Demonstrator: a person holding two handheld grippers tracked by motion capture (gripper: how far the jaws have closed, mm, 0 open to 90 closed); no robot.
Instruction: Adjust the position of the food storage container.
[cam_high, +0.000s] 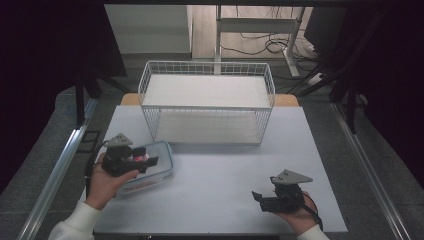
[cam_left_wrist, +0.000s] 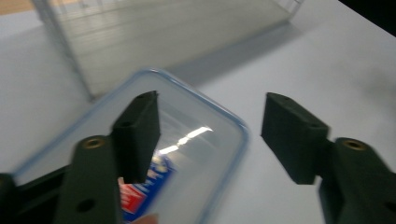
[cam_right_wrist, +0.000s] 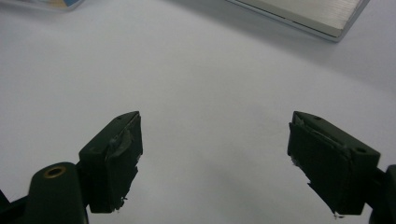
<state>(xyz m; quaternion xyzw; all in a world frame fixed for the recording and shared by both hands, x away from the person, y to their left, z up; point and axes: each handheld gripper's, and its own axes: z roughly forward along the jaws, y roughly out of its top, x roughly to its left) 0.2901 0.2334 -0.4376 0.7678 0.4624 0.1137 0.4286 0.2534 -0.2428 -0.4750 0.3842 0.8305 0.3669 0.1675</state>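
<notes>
White sleeves (cam_high: 75, 223), black grippers (cam_high: 148, 161)

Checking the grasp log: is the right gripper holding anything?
No, the right gripper has its jaws wide apart over the bare white table.

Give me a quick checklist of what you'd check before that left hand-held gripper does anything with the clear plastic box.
1. Left hand-held gripper open: ok, its jaws stand wide apart.
2. Lined up with the clear, blue-rimmed, lidded plastic food box: ok, one jaw sits over the lid, the other past its edge, so they straddle the rim.
3. Jaws touching the box: cannot tell.
4. Lid sealed: cannot tell; a red and blue packet shows through it.
5. Right hand-held gripper out of the way: ok, open above the bare white tabletop.
6. White wire basket shelf unoccupied: ok, both levels look bare.
</notes>
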